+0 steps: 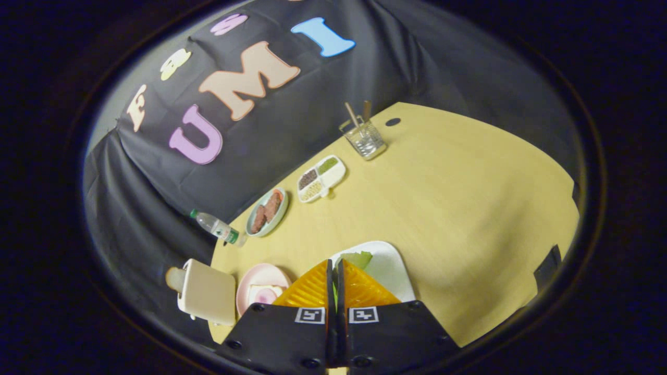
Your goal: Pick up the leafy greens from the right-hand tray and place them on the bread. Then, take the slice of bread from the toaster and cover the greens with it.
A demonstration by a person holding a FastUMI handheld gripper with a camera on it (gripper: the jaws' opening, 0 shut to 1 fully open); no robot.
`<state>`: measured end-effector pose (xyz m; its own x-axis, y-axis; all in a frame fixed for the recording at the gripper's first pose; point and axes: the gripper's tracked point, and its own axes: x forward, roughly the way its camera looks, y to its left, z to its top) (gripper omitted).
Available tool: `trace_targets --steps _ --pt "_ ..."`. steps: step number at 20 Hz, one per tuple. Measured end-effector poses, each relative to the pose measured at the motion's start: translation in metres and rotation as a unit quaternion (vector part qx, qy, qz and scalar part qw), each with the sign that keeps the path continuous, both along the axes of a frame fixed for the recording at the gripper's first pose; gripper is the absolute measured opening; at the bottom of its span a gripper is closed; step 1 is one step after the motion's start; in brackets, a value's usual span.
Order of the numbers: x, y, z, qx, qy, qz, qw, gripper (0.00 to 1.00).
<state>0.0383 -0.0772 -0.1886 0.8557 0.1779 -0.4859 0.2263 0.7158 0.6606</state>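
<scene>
- Gripper view, lower centre: my gripper [333, 276] shows two ribbed orange fingers [312, 289] drawn nearly together, with a thin sliver of pale green in the slit between them. I judge them closed on the leafy greens [358, 259], though the contact itself is mostly hidden.
- Just beyond the fingertips, the rest of the light-green leaf pokes out over the white rounded-square tray [391, 268], which lies on the pale wooden table [469, 208].
- Lower left: a cream box-shaped toaster [206, 291] stands at the table's edge; I cannot make out the slice inside it. Just to its right sits a pink round plate [260, 276] carrying a pale slice of bread [263, 296] with a pinkish topping.
- Centre left: a clear plastic bottle with a green cap [216, 227] lies on its side beside a light-blue oval dish of brown patties [267, 212]; further up, a white divided dish of grains [321, 178].
- Upper centre: a clear square holder with wooden sticks [363, 138].
- Step in hand, as I judge it: lifting the greens off the tray. The next move calls for carrying them leftward over the pink plate, lowering onto the bread, and only then parting the fingers.
</scene>
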Motion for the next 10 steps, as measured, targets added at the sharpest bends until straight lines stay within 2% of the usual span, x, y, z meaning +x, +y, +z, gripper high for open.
trace_targets --steps 4,10 --pt "0.002 0.037 0.033 -0.001 -0.026 0.022 0.999 0.03" --pt "0.008 0.124 0.079 0.044 -0.055 0.058 0.996 0.03"
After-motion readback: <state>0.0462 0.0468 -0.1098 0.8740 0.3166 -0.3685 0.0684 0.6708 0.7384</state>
